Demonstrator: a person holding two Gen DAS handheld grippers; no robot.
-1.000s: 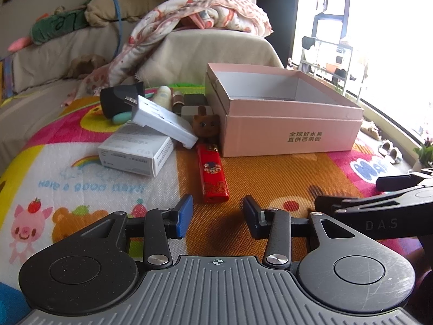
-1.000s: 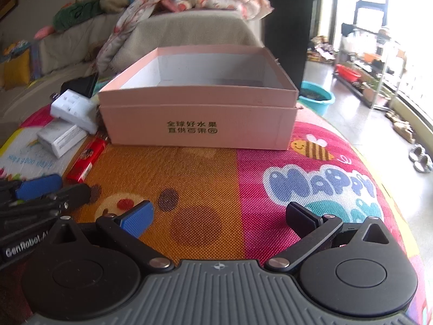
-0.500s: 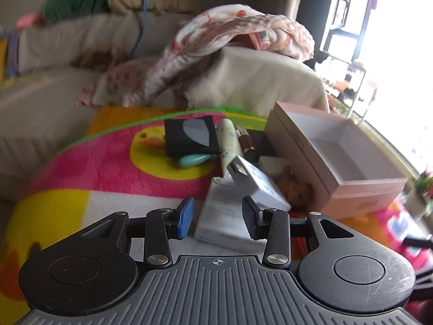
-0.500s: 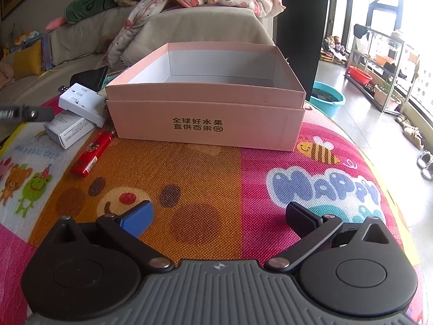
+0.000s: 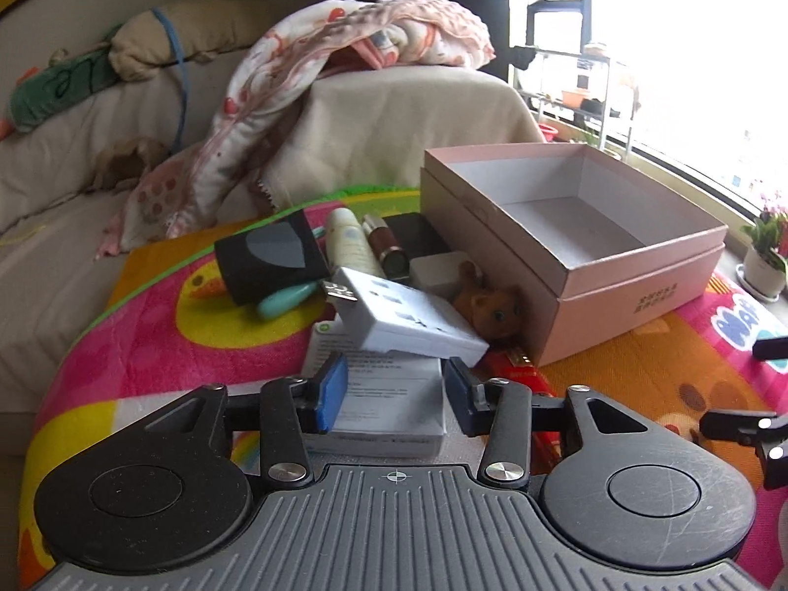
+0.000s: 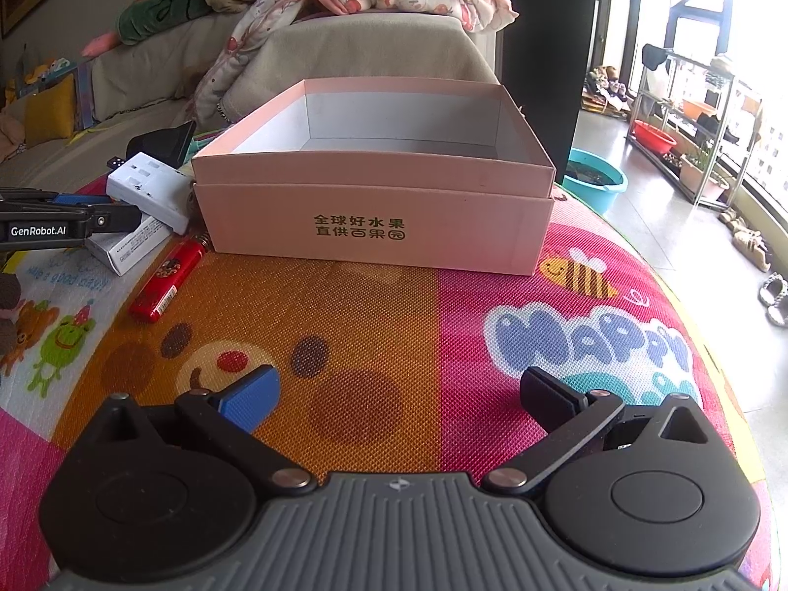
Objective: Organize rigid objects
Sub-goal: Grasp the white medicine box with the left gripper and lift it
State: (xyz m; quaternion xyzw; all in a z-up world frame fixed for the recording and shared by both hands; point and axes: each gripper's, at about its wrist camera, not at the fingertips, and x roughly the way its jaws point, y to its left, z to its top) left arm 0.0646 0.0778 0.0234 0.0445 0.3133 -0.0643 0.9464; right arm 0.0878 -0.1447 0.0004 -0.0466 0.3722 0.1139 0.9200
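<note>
Left gripper [image 5: 394, 389], jaws just widened and gripping nothing, straddles the white carton [image 5: 384, 394] at twelve o'clock, long axis running away; right gripper [image 6: 399, 394] idles open.

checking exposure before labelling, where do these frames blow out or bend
Left wrist view: the window is blown white and the pink box looks bowed by fisheye. Right wrist view: glare only at the right edge, box lettering sharp, mat curving away.
</note>
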